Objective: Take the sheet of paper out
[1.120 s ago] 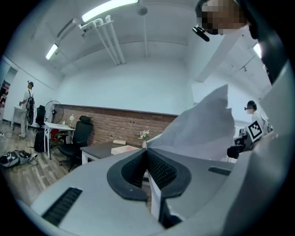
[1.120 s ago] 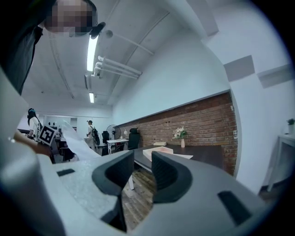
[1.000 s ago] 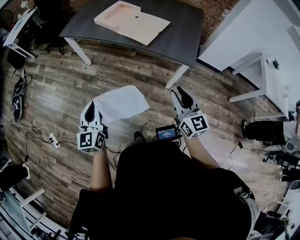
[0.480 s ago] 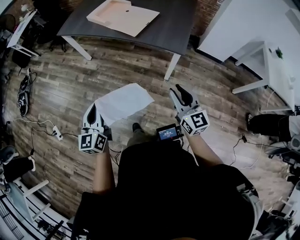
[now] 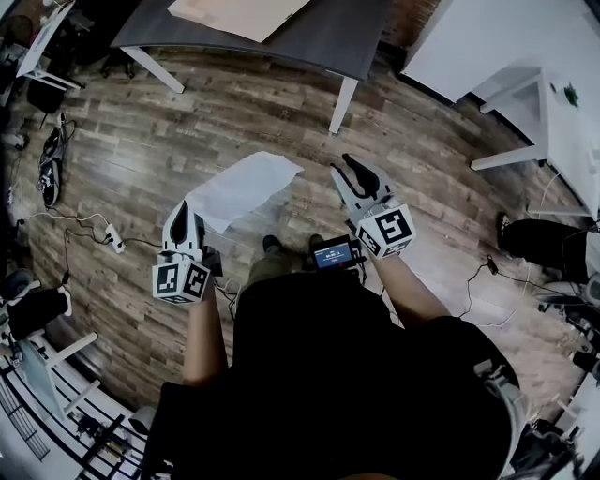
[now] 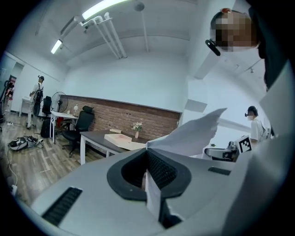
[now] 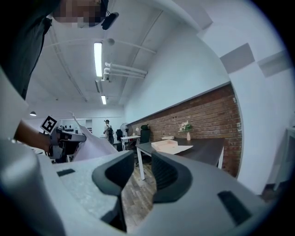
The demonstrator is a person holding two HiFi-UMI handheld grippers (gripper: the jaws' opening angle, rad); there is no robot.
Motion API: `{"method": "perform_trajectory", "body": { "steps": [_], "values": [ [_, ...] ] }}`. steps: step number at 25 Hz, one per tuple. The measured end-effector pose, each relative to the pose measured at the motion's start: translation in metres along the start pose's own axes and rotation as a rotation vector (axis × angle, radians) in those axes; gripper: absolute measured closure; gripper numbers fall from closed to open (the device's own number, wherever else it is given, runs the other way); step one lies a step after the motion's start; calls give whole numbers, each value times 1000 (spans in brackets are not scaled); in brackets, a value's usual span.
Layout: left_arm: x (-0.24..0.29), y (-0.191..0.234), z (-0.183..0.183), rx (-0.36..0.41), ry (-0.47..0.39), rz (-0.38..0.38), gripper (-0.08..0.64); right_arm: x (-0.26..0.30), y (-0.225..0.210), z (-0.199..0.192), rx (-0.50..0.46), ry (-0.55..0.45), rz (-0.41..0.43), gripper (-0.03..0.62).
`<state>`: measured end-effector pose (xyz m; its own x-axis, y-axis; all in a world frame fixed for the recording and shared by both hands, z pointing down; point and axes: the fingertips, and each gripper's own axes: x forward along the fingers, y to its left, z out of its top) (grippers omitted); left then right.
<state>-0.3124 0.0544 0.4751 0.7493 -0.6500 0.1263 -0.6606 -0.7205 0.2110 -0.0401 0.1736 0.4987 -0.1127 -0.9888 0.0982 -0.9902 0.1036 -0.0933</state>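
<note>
Change: we have backed off; counter (image 5: 328, 42) and folder (image 5: 234, 11) now sit at the 12 o'clock edge | Sheet (image 5: 246, 186): airborne, 1 o'clock of left claw (image 5: 181, 212), which is pinched on its corner | Right claw (image 5: 352, 171): parted, empty | Task: extraction looks done

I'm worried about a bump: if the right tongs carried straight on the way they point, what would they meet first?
Probably the dark table, near its white leg; only wood floor shows before it. Depth is unclear.
</note>
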Motion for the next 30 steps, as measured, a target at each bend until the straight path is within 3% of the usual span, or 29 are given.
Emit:
{"method": "perform_trajectory", "body": {
  "steps": [9,20,30],
  "values": [
    [7,9,13,-13,-37,-61,565,1,6,13,4,-12,-56,471],
    [-11,30,16,-54,-58,-48,565,16,25,24,-4,-23,-52,471],
    [-14,18,14,-74,-54,-72,565,7,26,23,4,-26,-51,476]
  ]
}}
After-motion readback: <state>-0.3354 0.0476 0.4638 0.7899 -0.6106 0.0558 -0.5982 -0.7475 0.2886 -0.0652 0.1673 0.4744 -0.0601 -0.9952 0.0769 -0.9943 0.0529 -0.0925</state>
